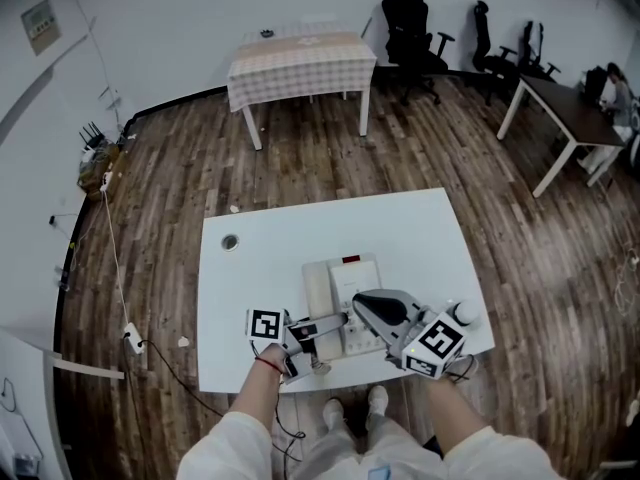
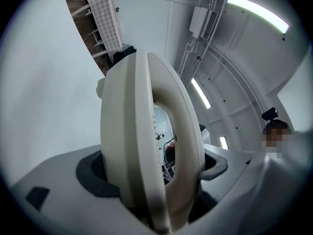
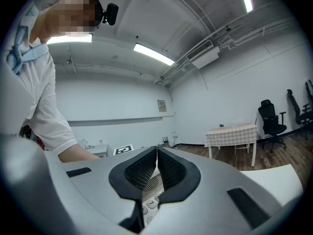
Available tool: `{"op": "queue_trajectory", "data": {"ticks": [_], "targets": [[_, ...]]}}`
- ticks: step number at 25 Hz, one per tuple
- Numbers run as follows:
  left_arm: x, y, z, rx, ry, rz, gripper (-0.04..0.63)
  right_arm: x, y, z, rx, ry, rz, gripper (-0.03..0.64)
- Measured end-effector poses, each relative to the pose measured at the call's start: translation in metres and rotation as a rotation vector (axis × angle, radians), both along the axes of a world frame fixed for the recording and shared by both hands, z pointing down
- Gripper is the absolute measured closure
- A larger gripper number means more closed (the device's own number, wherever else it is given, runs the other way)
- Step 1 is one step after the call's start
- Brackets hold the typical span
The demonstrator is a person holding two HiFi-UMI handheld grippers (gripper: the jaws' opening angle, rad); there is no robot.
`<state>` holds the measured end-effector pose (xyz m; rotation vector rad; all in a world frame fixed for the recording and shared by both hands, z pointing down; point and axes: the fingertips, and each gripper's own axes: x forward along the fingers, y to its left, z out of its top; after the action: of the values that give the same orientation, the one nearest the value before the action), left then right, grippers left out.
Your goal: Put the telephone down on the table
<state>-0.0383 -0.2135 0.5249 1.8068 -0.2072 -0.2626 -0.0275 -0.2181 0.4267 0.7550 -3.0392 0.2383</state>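
Left gripper view only: left gripper (image 2: 155, 166) clamped on handset (image 2: 142, 131). Right gripper (image 3: 156, 153) pinched together, empty, keypad (image 3: 150, 204) underneath. Head view: phone base (image 1: 345, 278) near table (image 1: 250, 268) front edge, far half bare.

Surfaces I'm watching
I'm seeing a handset (image 2: 122, 131) of smooth cream plastic, a matt white table (image 1: 260, 258), a grained wood floor (image 1: 170, 188).

Head view above white table (image 1: 260, 258); gripper views (close) share checkered table (image 1: 302, 60).
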Motion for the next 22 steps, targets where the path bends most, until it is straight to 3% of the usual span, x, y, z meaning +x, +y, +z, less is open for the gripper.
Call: {"op": "queue_trajectory", "data": {"ticks": [8, 22], "targets": [[0.007, -0.033, 0.029, -0.016, 0.037, 0.017, 0.166, 0.004, -0.040, 0.042, -0.043, 0.013, 0.057, 0.583], [0.005, -0.066, 0.086, -0.067, -0.012, 0.026, 0.166, 0.009, -0.078, 0.099, -0.135, 0.051, 0.093, 0.583]]}}
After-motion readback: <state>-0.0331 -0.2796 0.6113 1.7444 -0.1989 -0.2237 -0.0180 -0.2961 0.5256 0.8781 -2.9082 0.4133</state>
